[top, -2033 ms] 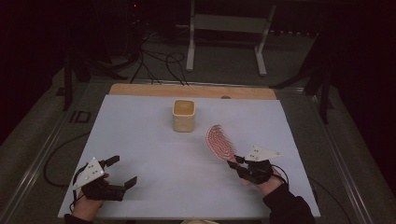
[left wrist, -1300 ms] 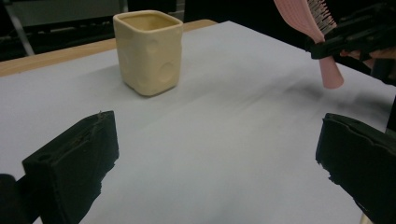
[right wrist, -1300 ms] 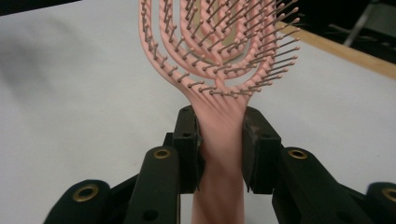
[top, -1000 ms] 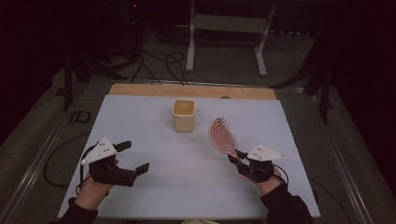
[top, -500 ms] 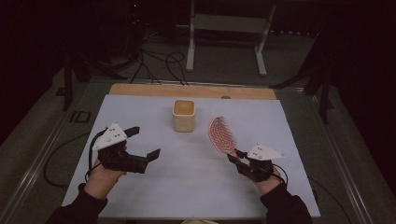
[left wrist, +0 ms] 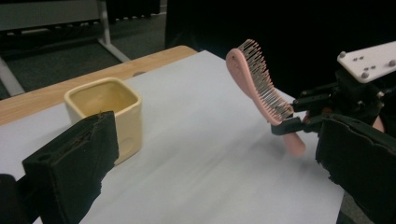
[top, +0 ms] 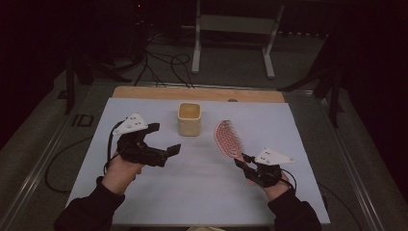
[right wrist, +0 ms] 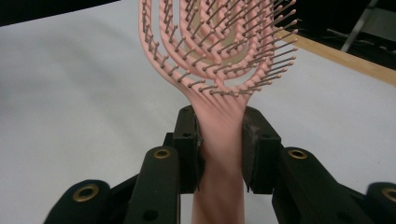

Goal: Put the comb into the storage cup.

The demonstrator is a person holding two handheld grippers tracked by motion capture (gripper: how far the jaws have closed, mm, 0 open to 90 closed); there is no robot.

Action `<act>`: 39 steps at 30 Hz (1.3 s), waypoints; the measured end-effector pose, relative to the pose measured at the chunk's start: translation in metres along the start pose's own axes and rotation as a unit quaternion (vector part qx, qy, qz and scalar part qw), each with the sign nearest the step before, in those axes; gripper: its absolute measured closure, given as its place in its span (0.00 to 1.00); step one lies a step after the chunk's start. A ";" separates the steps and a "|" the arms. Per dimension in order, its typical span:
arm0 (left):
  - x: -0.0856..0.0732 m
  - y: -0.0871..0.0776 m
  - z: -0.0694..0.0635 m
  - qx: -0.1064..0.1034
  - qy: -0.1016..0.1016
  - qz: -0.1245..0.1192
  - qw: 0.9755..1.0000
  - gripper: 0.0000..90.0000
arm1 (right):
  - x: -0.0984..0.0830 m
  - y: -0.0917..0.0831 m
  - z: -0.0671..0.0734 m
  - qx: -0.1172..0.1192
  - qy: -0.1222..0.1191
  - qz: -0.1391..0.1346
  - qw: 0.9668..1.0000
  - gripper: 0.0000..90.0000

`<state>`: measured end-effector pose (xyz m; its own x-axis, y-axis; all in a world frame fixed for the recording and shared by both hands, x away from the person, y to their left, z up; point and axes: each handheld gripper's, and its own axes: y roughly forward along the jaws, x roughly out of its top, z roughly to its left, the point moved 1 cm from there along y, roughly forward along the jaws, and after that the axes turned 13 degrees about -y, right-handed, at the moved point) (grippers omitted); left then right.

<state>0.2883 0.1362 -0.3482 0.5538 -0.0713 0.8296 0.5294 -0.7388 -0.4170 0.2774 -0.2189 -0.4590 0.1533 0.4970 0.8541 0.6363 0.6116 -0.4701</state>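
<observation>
I hold pink hairbrush (right wrist: 219, 51) by handle neck in right hand-held gripper (right wrist: 219, 140), pads clamped, head raised ahead over tabletop (top: 202, 192). Judge it light, stiff plastic, smooth handle, may twist. Left hand-held gripper (top: 163, 144) wide, empty.

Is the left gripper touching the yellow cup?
Apart. The high view shows bare table between the left gripper and the yellow cup; the left gripper view also shows its open jaws short of the cup.
</observation>
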 end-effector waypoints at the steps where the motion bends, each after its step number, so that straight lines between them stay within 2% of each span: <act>1: 0.001 0.002 -0.001 0.000 0.000 0.003 1.000 0.00 | 0.000 0.000 0.000 0.000 -0.001 0.000 1.000 0.79; 8: 0.008 0.013 -0.013 -0.004 0.008 0.007 1.000 0.00 | 0.000 -0.001 -0.002 0.003 0.002 -0.002 1.000 0.79; 10: 0.010 0.017 -0.016 -0.011 0.007 0.013 1.000 0.00 | 0.000 -0.001 -0.001 0.000 0.003 -0.001 1.000 0.79; 16: 0.015 0.032 -0.023 -0.014 0.000 0.018 1.000 0.00 | 0.001 -0.002 -0.001 -0.004 0.000 -0.004 1.000 0.79; 23: 0.016 0.053 -0.028 -0.036 -0.012 0.031 0.999 0.00 | 0.001 -0.003 -0.002 -0.002 0.004 -0.007 1.000 0.79; 28: 0.014 0.072 -0.036 -0.039 -0.005 0.050 0.998 0.00 | 0.001 -0.003 -0.002 -0.005 0.000 -0.007 1.000 0.79; 31: 0.016 0.081 -0.037 -0.048 -0.020 0.057 0.997 0.00 | 0.001 -0.003 -0.002 -0.004 0.001 -0.006 1.000 0.79; 35: 0.018 0.089 -0.038 -0.048 -0.026 0.061 0.997 0.00 | 0.002 -0.004 -0.002 -0.004 -0.002 -0.005 1.000 0.79; 39: 0.020 0.103 -0.037 -0.058 -0.058 0.074 0.994 0.00 | 0.002 -0.003 -0.001 -0.004 -0.001 -0.007 1.000 0.79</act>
<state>0.3302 0.0340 -0.3606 0.6940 -0.1121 0.7112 0.3626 -0.7990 -0.4798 0.2765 -0.2209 -0.4557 0.1430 0.4906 0.8596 0.6438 0.6135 -0.4573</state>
